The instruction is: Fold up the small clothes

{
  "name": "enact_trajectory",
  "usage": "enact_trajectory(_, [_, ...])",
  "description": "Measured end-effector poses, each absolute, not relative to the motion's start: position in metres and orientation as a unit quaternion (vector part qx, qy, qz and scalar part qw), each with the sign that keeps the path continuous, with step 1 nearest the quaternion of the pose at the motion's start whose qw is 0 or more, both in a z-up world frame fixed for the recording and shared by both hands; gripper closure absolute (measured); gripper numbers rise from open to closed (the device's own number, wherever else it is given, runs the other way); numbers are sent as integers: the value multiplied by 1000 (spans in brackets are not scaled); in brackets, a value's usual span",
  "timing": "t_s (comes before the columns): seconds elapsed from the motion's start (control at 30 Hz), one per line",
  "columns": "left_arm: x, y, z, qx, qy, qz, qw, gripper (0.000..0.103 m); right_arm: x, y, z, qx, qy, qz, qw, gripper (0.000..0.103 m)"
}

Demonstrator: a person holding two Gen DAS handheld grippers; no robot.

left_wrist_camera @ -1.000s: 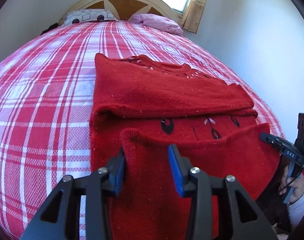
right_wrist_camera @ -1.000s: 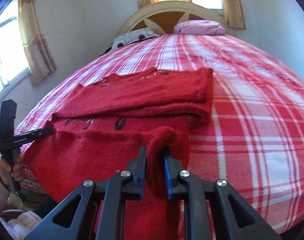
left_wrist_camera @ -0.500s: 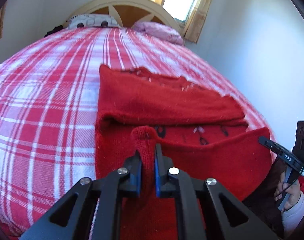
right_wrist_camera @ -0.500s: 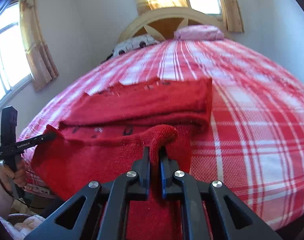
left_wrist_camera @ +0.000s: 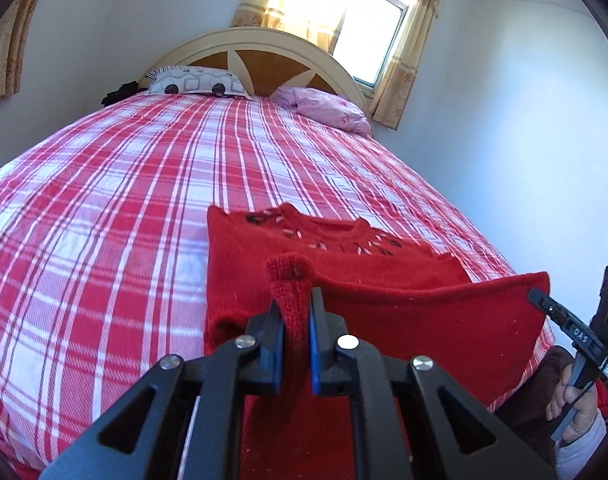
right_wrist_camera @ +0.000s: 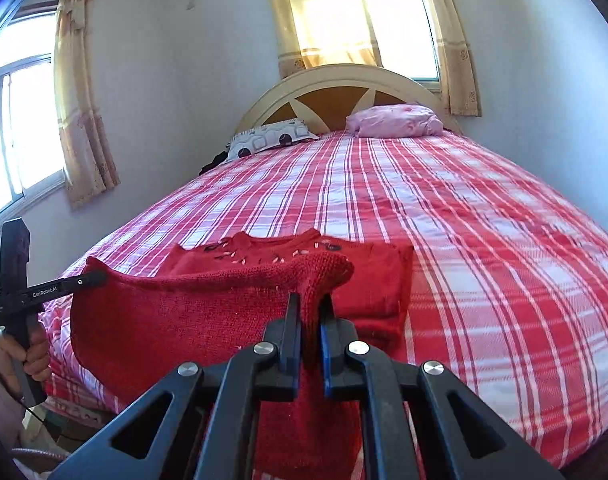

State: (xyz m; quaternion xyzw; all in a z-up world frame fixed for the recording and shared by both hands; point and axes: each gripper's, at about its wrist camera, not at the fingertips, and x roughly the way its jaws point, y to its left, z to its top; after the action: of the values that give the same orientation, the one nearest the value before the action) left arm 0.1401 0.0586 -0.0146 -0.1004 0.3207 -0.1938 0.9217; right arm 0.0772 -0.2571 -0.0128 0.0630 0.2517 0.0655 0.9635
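A red knitted sweater (left_wrist_camera: 384, 264) with dark and pale stitching at the neck lies partly folded near the foot of the bed. My left gripper (left_wrist_camera: 296, 312) is shut on one corner of its lower hem, lifted off the bed. My right gripper (right_wrist_camera: 310, 312) is shut on the other hem corner (right_wrist_camera: 324, 268). The hem (right_wrist_camera: 184, 312) stretches between them and hides the sweater's middle. Each view shows the other gripper at its edge: the right one (left_wrist_camera: 544, 300) and the left one (right_wrist_camera: 92, 278).
The bed (left_wrist_camera: 124, 200) has a red and white plaid cover. A patterned pillow (left_wrist_camera: 196, 84) and a pink pillow (left_wrist_camera: 324, 108) lie by the curved headboard (right_wrist_camera: 344, 88). Walls and curtained windows (right_wrist_camera: 344, 20) surround the bed.
My left gripper has closed on the hem corner. Both grippers have lifted the hem up and tilted upward, so the raised hem now covers the sweater's lower part.
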Motion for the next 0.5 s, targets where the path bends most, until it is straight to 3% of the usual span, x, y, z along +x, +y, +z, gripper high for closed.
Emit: enact_trajectory(0.5, [221,54,-3,-118,321,-159,926,93,161,-258,9,39,238,52,969,96])
